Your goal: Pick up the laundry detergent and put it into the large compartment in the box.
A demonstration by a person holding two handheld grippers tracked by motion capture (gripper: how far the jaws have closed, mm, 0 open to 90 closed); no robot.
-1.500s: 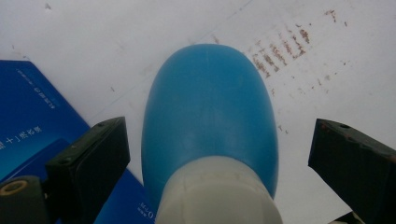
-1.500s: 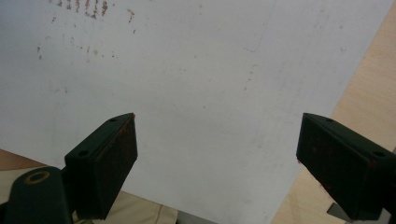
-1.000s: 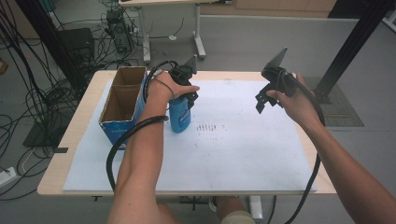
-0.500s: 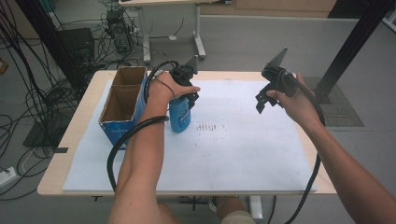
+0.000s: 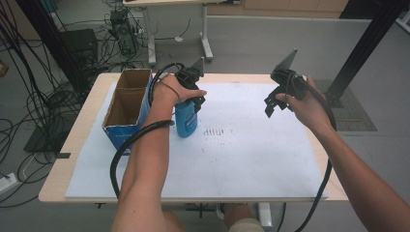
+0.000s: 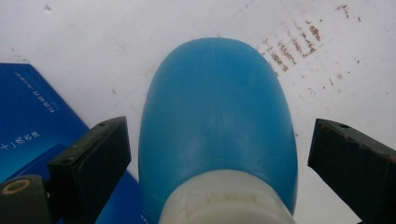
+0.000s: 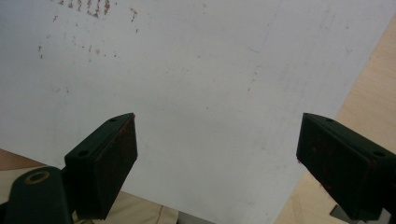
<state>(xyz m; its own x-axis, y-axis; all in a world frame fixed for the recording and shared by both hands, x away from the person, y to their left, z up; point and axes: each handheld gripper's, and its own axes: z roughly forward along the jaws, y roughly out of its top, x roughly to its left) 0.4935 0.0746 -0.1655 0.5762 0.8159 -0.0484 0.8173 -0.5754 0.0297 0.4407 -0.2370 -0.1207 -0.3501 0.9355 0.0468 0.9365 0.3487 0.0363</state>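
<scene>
A blue bottle [image 5: 185, 121] with a white cap stands upright on the white sheet [image 5: 251, 159], just right of an open blue cardboard box [image 5: 126, 104]. My left gripper [image 5: 192, 95] hangs over the bottle's top. In the left gripper view it [image 6: 219, 127] is open, its jaws flanking the bottle [image 6: 217, 116] with a small gap on each side. Held above the sheet's right part, my right gripper [image 5: 270, 104] is open and has nothing in it. In the right gripper view it [image 7: 217, 119] looks down on bare sheet near the sheet's edge.
The box has two open compartments; its blue side [image 6: 32, 130] lies close to the left jaw. Brown smudge marks [image 5: 217, 131] dot the sheet right of the bottle. A bare wooden table edge [image 7: 373, 84] borders the sheet. Cables trail from both grippers.
</scene>
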